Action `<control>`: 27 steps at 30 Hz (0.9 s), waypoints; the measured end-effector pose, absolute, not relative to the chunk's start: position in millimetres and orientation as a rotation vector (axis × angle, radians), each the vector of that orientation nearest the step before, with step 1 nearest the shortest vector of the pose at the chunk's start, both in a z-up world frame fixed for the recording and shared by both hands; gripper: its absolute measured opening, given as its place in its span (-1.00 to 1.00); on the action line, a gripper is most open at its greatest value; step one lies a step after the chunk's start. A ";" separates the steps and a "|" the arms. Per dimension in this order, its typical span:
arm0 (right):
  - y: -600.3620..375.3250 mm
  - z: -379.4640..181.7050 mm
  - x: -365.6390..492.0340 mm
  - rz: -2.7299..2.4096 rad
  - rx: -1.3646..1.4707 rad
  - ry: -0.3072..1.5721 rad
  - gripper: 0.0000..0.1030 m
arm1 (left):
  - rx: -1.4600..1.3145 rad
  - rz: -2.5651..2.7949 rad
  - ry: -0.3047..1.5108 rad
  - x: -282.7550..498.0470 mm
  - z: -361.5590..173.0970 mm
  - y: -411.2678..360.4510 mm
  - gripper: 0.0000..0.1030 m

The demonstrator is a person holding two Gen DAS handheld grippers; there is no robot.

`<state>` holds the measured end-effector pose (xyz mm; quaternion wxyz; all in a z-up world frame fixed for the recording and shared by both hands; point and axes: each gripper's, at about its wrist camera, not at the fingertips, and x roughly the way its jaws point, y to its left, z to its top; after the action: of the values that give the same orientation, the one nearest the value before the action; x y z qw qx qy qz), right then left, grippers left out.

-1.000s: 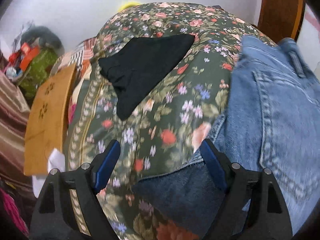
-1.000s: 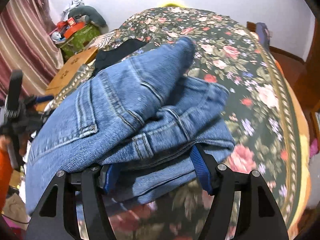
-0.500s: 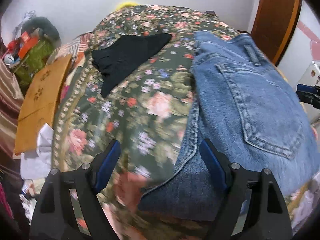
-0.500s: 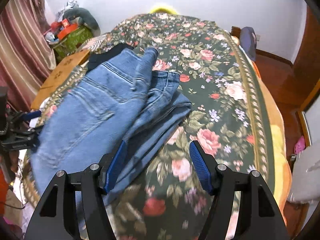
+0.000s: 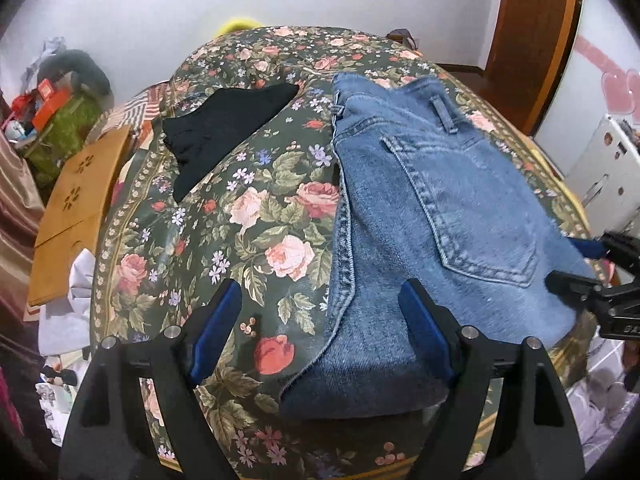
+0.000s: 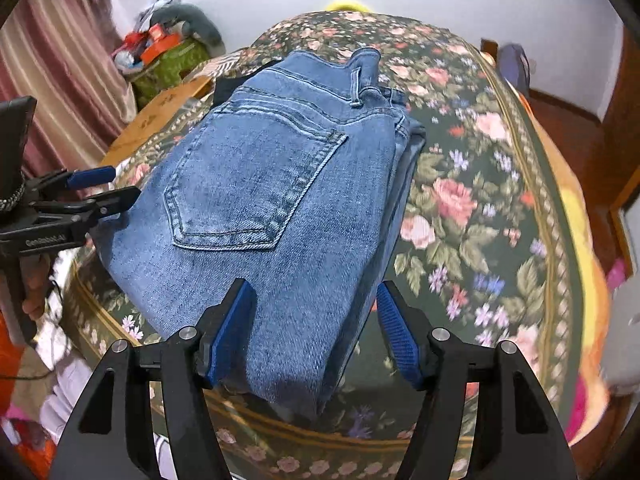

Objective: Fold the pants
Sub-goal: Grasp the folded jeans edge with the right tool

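Observation:
Folded blue jeans (image 5: 440, 208) lie flat on the floral bed cover (image 5: 260, 220), back pocket up. My left gripper (image 5: 320, 328) is open above the bed's near edge, its right finger over the jeans' near left corner, with nothing pinched. In the right wrist view the jeans (image 6: 272, 184) reach toward my right gripper (image 6: 316, 334), which is open. The fold's near end shows between its jaws, and the pads do not press on it. Each gripper shows in the other's view: the right gripper (image 5: 580, 264) at the jeans' right side, the left gripper (image 6: 108, 188) at their left side.
A black garment (image 5: 228, 128) lies on the far left of the bed. A wooden board (image 5: 76, 208) leans at the bed's left side, with clutter and a green box (image 6: 168, 64) behind it. A wooden door (image 5: 532, 40) stands at the right.
Both grippers have drawn back toward the near edge of the bed. The jeans, bunched between the right gripper's fingers a second ago, now lie flat and free.

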<state>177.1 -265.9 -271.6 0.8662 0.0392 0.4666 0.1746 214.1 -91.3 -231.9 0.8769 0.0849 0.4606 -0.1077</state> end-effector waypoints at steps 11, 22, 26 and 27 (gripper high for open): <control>-277.3 -215.1 220.5 0.339 0.060 0.819 0.14 | 0.196 -0.278 0.874 278.8 -183.6 -111.4 0.60; -276.4 -240.9 325.3 0.327 0.088 0.849 -0.12 | 0.231 -0.344 0.947 386.8 -220.9 -151.3 -0.21; -275.8 -260.1 350.2 0.356 0.112 0.893 -0.39 | 0.238 -0.397 0.944 398.3 -234.4 -164.8 -0.21; -275.1 -265.0 354.7 0.371 0.122 0.901 -0.46 | 0.239 -0.403 0.943 399.7 -236.0 -167.5 -0.21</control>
<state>354.7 -275.1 -265.0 0.8817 0.0587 0.4328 0.1782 399.7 -167.5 -236.0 0.8646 0.1140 0.4499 -0.1925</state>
